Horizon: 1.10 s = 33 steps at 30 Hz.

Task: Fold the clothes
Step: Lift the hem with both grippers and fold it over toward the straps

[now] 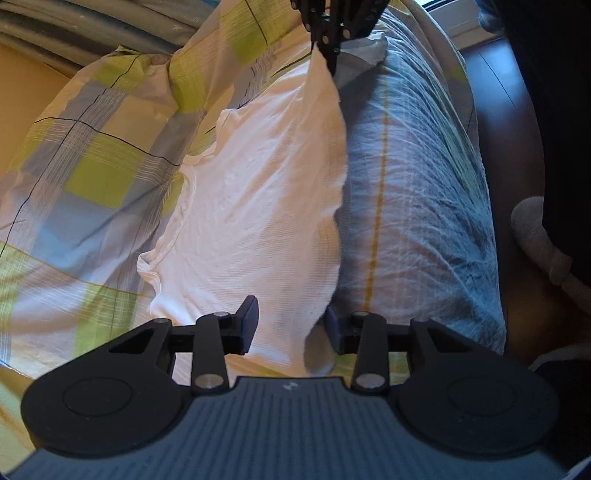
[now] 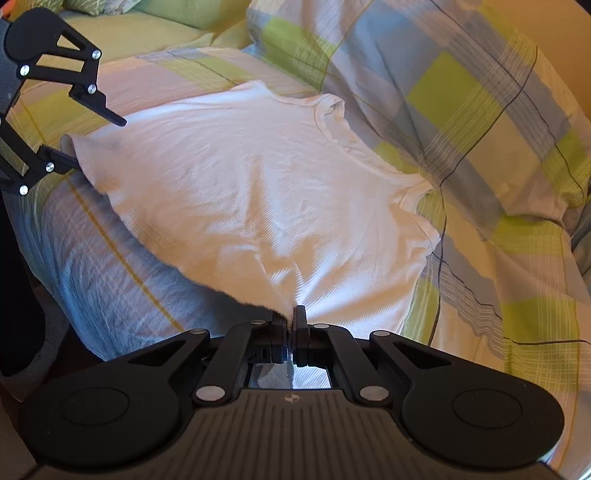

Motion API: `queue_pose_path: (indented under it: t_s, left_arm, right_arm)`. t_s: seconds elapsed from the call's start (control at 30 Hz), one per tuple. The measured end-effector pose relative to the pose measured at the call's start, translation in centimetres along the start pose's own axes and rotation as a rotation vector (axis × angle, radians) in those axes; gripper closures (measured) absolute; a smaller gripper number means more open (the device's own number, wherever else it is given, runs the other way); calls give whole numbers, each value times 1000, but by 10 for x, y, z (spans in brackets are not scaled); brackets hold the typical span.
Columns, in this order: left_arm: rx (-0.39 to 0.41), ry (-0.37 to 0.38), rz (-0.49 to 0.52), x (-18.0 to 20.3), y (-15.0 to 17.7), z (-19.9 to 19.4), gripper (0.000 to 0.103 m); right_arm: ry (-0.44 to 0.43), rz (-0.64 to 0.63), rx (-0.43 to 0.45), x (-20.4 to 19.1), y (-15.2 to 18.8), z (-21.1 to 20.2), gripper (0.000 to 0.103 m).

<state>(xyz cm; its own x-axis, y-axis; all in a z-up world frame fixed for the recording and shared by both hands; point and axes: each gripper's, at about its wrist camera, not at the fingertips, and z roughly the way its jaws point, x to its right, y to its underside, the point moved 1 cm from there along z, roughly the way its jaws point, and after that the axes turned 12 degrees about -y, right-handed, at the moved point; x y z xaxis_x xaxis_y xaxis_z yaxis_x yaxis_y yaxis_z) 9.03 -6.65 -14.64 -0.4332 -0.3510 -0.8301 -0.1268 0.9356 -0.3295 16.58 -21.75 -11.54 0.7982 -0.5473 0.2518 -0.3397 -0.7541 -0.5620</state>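
A white T-shirt [image 1: 255,206] lies spread flat on the bed, its collar toward the plaid duvet. In the left wrist view my left gripper [image 1: 290,326] stands open, one hem corner of the shirt lying between its fingers [image 1: 247,325]. At the top of that view my right gripper [image 1: 330,51] pinches the other hem corner. Seen from the right wrist, the right gripper [image 2: 293,321] is shut on the T-shirt [image 2: 251,192] hem, the cloth puckering at the pads. The left gripper [image 2: 94,142] is at the far left, open around the shirt's corner.
A rumpled green, blue and white plaid duvet [image 2: 461,110] lies heaped beyond the shirt. Green pillows [image 2: 166,22] sit at the head of the bed. The bed edge [image 1: 480,184] drops to dark wooden floor [image 1: 517,288], where a foot in a light sock [image 1: 532,229] stands.
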Motion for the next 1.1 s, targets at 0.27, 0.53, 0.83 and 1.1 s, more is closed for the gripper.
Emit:
queue_pose_path:
  t_s: [0.27, 0.53, 0.83, 1.1]
  left_arm:
    - [-85, 83, -340, -62, 5, 5, 100]
    - [-73, 135, -561, -116, 5, -6, 101]
    - [-74, 108, -526, -127, 12, -11, 101]
    - [-73, 107, -455, -107, 6, -7, 101]
  right_arm:
    - [-7, 22, -11, -2, 10, -3, 81]
    - [57, -43, 81, -56, 5, 6, 55]
    - [303, -250, -9, -47, 28, 25, 56]
    - [404, -385, -103, -17, 65, 29, 72]
